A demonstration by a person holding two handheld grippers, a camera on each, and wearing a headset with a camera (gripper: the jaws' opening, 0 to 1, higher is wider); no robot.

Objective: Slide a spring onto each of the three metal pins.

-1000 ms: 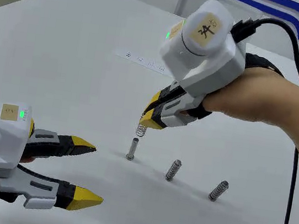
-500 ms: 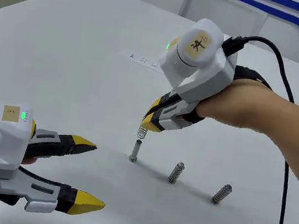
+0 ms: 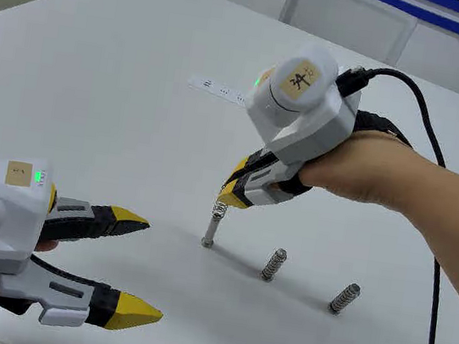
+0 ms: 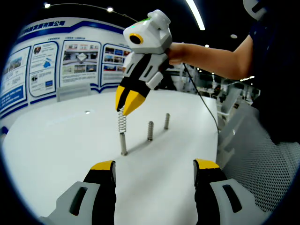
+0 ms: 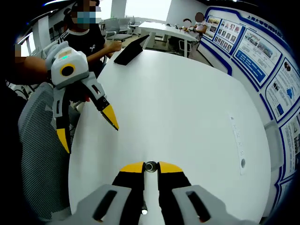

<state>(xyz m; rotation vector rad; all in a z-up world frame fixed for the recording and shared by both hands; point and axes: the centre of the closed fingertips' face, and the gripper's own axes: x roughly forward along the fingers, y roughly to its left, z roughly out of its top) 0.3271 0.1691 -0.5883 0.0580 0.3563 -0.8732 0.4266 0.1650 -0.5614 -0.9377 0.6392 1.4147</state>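
Silvery coiled spring (image 3: 219, 211) lower now, over the pin (image 3: 208, 234), pinched in right claw (image 3: 226, 197); left claw (image 3: 153, 272) apart.

Three pins stand in a row on the surface (image 3: 97, 76), running left to right in the head view. The middle spring (image 3: 273, 265) and right spring (image 3: 343, 298) each sit around a pin. Above the left pin (image 3: 208, 236), a third spring (image 3: 219, 212) meets the pin's top, its upper end between the right gripper (image 3: 228, 196) jaws. The left gripper (image 3: 151, 272) hangs near-left, well apart from the row, jaws spread. A paper strip (image 3: 217, 91) lies beyond the row.
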